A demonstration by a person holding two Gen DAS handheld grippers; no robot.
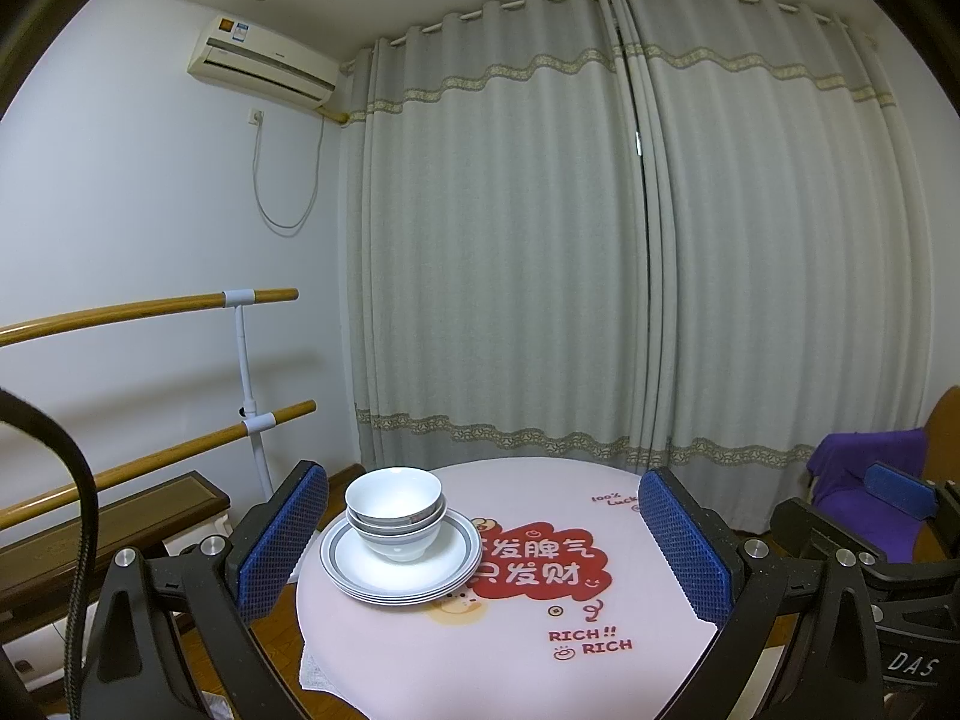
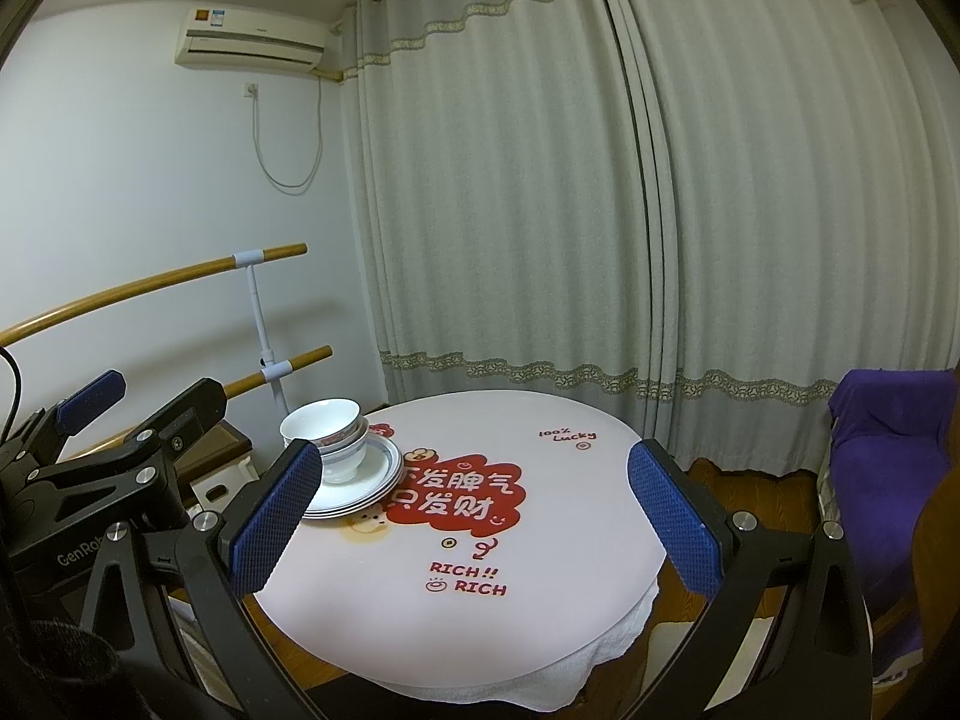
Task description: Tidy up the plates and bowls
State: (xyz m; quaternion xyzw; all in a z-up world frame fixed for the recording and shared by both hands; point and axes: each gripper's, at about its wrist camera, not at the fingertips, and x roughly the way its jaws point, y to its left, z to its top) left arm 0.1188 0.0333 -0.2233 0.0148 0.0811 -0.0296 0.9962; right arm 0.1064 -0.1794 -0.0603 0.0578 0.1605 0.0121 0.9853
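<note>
A stack of white bowls (image 1: 395, 507) sits nested on a stack of white plates with grey rims (image 1: 401, 570) at the left part of a round table (image 1: 516, 660). The same bowls (image 2: 324, 432) and plates (image 2: 366, 483) show in the right wrist view. My left gripper (image 1: 483, 546) is open and held back from the table, with nothing between its blue pads. My right gripper (image 2: 477, 513) is open too, empty, above the table's near side. The left gripper's body (image 2: 102, 468) appears at the left of the right wrist view.
The tablecloth bears a red printed patch (image 1: 540, 564) in its middle. Wooden bars on a white stand (image 1: 249, 396) run along the left wall. Grey curtains (image 1: 600, 240) hang behind the table. A chair with purple cloth (image 2: 888, 450) stands at the right.
</note>
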